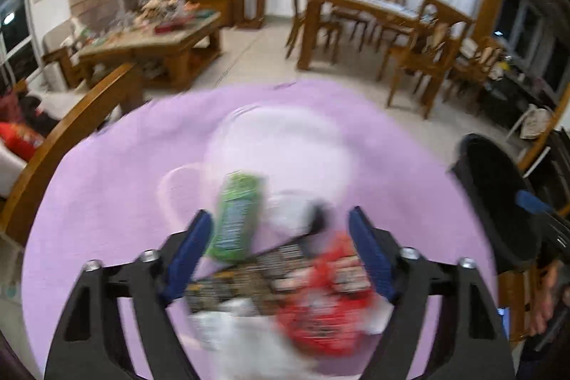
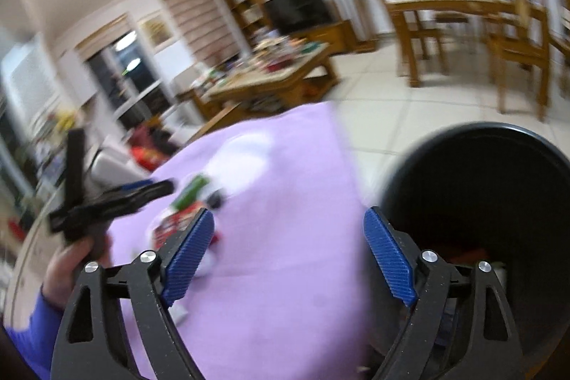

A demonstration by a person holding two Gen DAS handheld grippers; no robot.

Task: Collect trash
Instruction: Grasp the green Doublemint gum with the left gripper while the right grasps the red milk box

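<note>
Still working through it: both grippers, left [image 1: 278, 248] and right [image 2: 289, 255], gaping wide and empty, wrappers [image 1: 313, 301] still sitting on the cloth [image 1: 107, 187], bin [image 2: 498, 187] already holding some.

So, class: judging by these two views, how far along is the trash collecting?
Done: something reddish already lies in the black bin. In hand: nothing; both the left gripper and right gripper have open, empty jaws. Left: the green wrapper, red wrapper and other blurred litter on the purple cloth.
</note>
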